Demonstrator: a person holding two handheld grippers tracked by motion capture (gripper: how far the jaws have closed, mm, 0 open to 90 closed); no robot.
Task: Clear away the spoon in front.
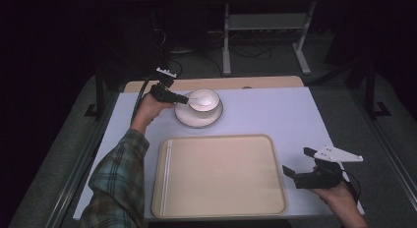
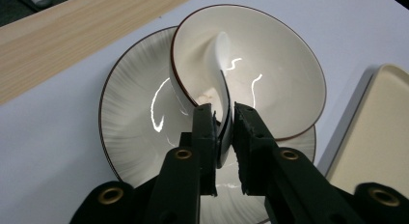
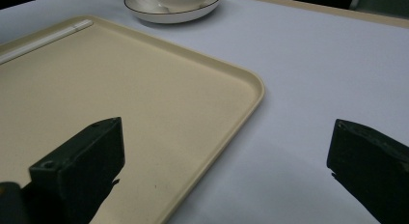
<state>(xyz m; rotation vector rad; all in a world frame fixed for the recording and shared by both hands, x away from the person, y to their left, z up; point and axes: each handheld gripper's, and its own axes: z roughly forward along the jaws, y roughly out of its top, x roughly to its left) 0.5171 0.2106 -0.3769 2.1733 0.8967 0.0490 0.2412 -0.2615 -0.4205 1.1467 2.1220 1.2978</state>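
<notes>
Nearest the person in the high view, the right claw (image 1: 297,168) is hovering just off the right edge of the tray (image 1: 219,208), over the pale surface (image 1: 295,115), with its jaws standing wide apart and nothing between them; in the right gripper view the two black jaws are rising at the far left and far right of the picture, with the tray's rounded corner (image 3: 241,89) and bare surface (image 3: 313,64) lying between them. The cream tray is sitting in front of the person, a pale strip running along its left side (image 1: 167,174); no brand, label or lettering is readable on it or on anything else. Beyond the tray's far edge, a white plate (image 1: 184,117) with a thin dark rim is resting on the surface, and a white bowl (image 1: 209,102) is sitting on it, tilted and off centre in the left gripper view (image 2: 279,55). A white spoon (image 2: 223,64) is lying in the bowl with its handle coming out over the near rim. The left claw (image 1: 184,98), reached out from a plaid sleeve (image 1: 118,179), is pinching that handle: in the left gripper view the left claw (image 2: 224,130) is nearly closed, both pads pressing on the thin handle between them. The plate (image 2: 135,127) is showing fine ribbing below the jaws. Farther off, a wooden strip (image 1: 265,82) is edging the surface.
</notes>
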